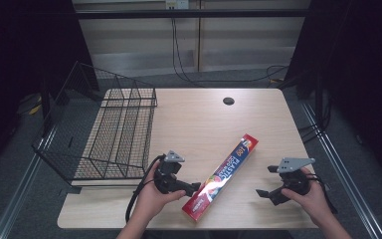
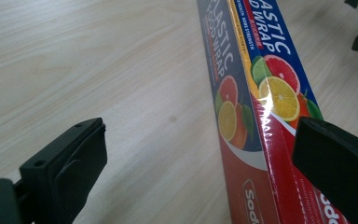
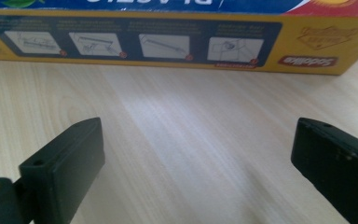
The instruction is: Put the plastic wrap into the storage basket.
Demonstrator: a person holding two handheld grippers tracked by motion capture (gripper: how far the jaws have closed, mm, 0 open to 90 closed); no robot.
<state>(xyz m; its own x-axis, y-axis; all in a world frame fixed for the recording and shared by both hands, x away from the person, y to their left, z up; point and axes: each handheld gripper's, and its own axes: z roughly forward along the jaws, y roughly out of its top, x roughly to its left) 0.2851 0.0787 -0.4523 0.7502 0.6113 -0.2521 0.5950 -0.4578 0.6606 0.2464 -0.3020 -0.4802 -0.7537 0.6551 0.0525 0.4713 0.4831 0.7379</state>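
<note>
Approach to the wrap box (image 1: 221,178), which lies flat and slantwise on the table (image 1: 199,124), right of the wire basket (image 1: 104,134); we hold the left gripper (image 1: 197,187) at the box's near end with jaws apart, one jaw over the box's top and the other on the bare wood beside it; the right gripper (image 1: 265,181) faces the box's long yellow side from near, jaws also apart and holding nothing. We judge the grasp not yet made; next, the left jaws must straddle the box squarely and close across its width.
</note>
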